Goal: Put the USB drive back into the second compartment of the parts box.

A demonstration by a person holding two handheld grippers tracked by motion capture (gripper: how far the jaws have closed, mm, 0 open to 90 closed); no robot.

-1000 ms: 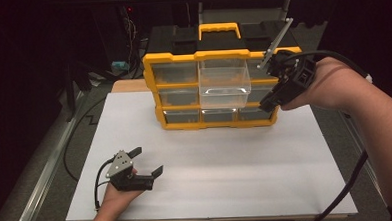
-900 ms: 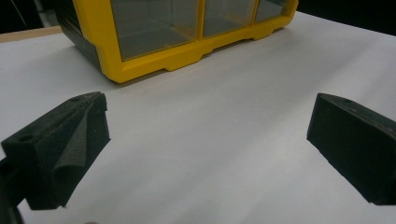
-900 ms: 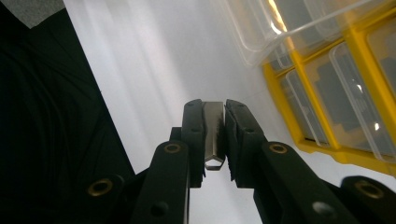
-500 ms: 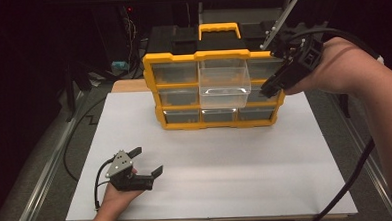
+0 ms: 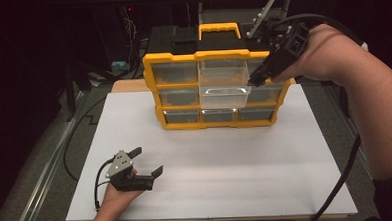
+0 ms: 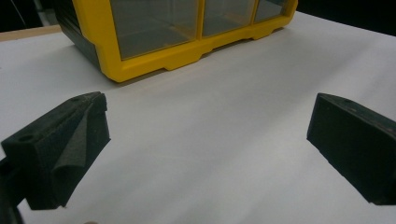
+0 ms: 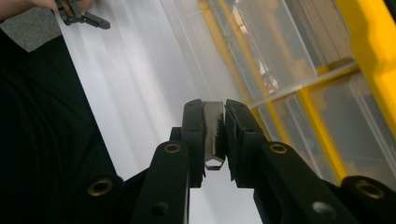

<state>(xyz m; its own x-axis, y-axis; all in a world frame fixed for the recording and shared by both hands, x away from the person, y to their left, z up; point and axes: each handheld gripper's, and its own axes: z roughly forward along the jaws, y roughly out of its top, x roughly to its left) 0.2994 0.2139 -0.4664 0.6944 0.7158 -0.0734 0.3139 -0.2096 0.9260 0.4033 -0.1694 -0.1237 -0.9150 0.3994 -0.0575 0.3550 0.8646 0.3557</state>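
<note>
A yellow and black drawer organizer (image 5: 174,59) stands at the back of the white board (image 5: 236,164). Its clear middle drawer (image 5: 224,86) is pulled out. My right gripper (image 5: 257,80) hangs tilted down beside that drawer's right edge. In the right gripper view it (image 7: 214,116) is shut on a small dark metal part (image 7: 214,135) with a hexagonal end, the clear drawers (image 7: 275,42) just beyond. My left gripper (image 5: 147,160) rests on the board at the front left, held in a hand. Its jaws (image 6: 208,121) stand wide open with nothing between them, facing the organizer's bottom row (image 6: 154,60).
Black equipment and cables sit behind the organizer in the dark. A cable trails from the right gripper (image 5: 337,184) down the right side. The left gripper (image 7: 81,14) appears far off in the right gripper view. A wooden table edge (image 5: 128,86) borders the board.
My right hand has risen and drifted slightly left along the organizer's front, from the lower row to beside the pulled-out drawer, still holding the part. The left gripper has not moved.
</note>
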